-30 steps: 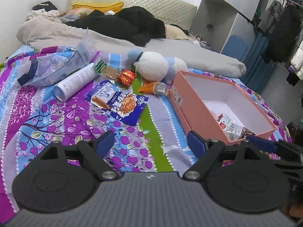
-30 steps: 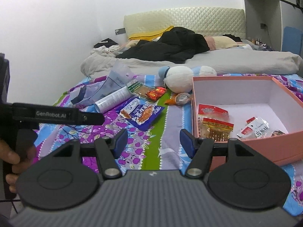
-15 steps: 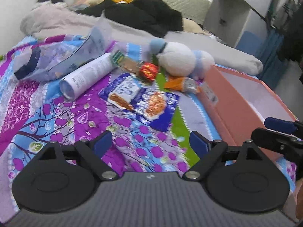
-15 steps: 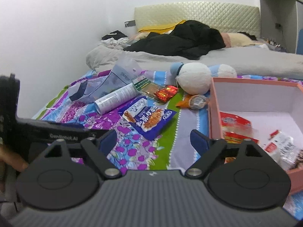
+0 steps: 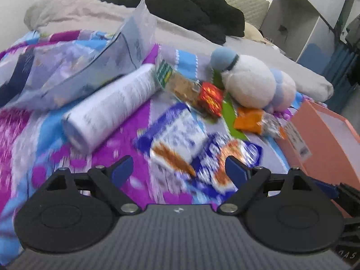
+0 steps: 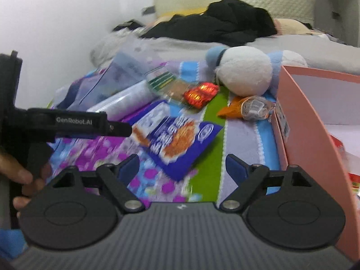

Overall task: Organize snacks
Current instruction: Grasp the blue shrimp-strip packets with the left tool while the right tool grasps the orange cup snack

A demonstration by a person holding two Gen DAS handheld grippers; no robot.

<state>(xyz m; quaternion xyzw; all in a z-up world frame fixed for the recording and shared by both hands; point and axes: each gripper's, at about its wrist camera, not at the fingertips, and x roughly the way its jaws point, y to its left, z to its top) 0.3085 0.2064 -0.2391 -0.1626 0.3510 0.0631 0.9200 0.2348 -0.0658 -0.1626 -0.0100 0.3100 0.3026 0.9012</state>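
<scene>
A blue snack packet lies flat on the patterned bedspread, just ahead of my open, empty left gripper; it also shows in the right wrist view, ahead of my open, empty right gripper. A white tube, a clear cracker pack, a red packet and an orange packet lie beyond. The pink box stands at the right with packets inside. The left gripper's body crosses the right wrist view's left side.
A white and blue plush toy lies behind the packets. A clear plastic bag lies at the left. Grey bedding and black clothes pile at the bed's head. Shelving stands at the right.
Both grippers have moved forward and left over the bedspread toward the blue snack packet, which now looks larger. The pink box has slid toward the right edge. Jaws stay open.
</scene>
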